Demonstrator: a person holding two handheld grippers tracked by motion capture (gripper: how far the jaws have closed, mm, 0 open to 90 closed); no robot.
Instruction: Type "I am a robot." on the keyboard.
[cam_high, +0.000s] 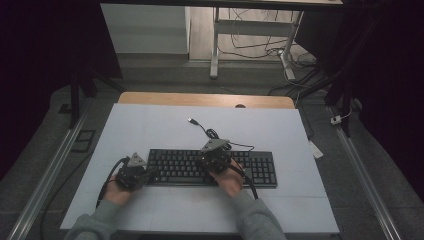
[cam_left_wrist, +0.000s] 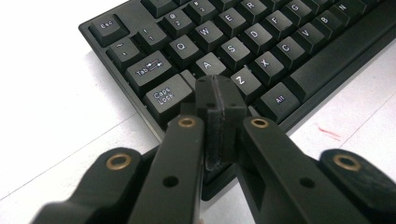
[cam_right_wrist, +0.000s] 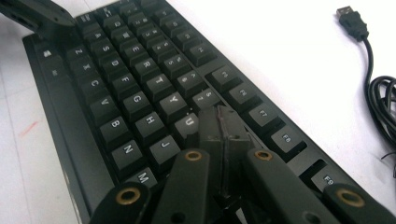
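A black keyboard (cam_high: 212, 167) lies across the white mat. My left gripper (cam_high: 148, 175) rests at the keyboard's left end; in the left gripper view its jaws are pressed together, tips (cam_left_wrist: 219, 95) over the keys near Caps Lock and A on the keyboard (cam_left_wrist: 261, 51), nothing between them. My right gripper (cam_high: 214, 159) sits over the middle of the keyboard. In the right gripper view its shut tips (cam_right_wrist: 222, 123) hover at the keys beside U and J on the keyboard (cam_right_wrist: 130, 93). Whether either tip touches a key cannot be told.
The keyboard's cable (cam_high: 212, 134) coils behind it and ends in a loose USB plug (cam_high: 192, 120), also the USB plug (cam_right_wrist: 351, 19) in the right gripper view. A wooden table edge (cam_high: 205, 99) lies beyond the white mat (cam_high: 150, 125). A red mark (cam_left_wrist: 329, 133) is on the mat.
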